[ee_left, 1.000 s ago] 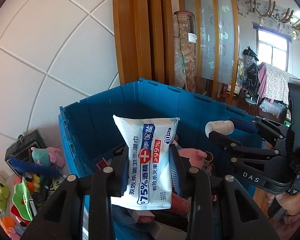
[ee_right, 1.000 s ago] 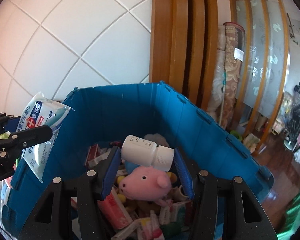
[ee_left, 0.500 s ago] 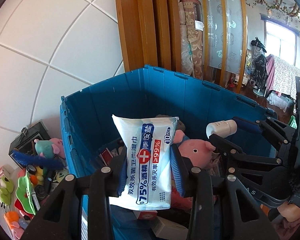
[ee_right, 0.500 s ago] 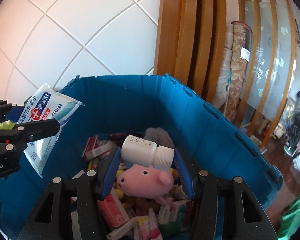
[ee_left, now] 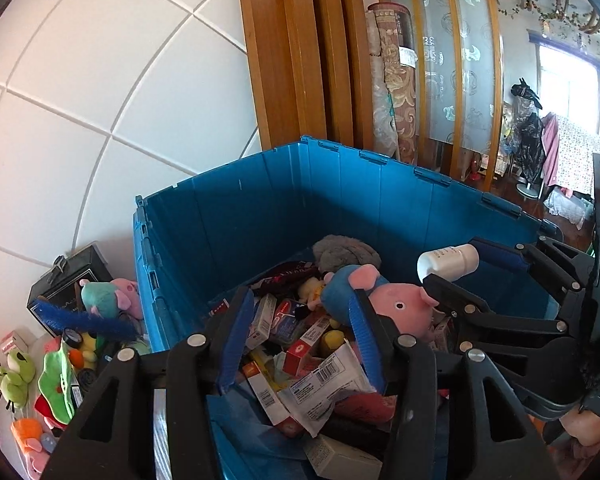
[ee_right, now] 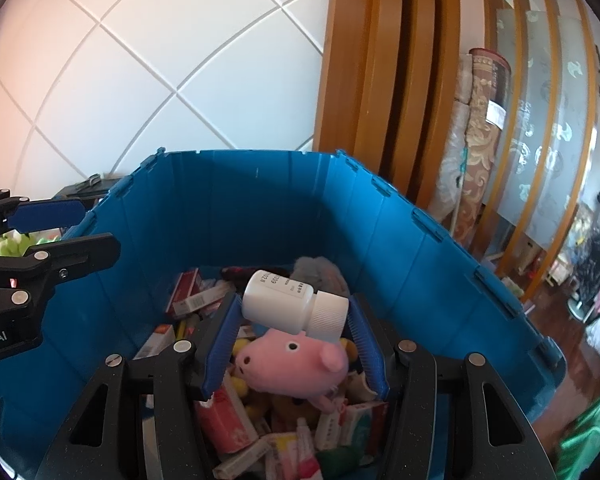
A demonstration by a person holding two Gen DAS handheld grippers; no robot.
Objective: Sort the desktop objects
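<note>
The wipes packet point(ee_left: 324, 384) has left the left gripper point(ee_left: 300, 344) and now lies on the clutter in the blue crate point(ee_left: 260, 208); that gripper's jaws are opening, nothing pinched between them; the right gripper point(ee_right: 294, 344) clamps a white pill bottle point(ee_right: 294, 306) sideways above the pink pig plush point(ee_right: 292, 364); small boxes point(ee_right: 188, 292) fill the crate floor.

A: Where does the left wrist view look from?

B: Along its own fingers point(ee_left: 236, 336), tilted down into the blue crate point(ee_left: 260, 208), close above its contents.

A: And the right?

B: Alike, past its fingers point(ee_right: 220, 344) into the same crate point(ee_right: 260, 208). Both share the pink pig plush point(ee_left: 396, 304) point(ee_right: 296, 364) beyond the fingertips.
</note>
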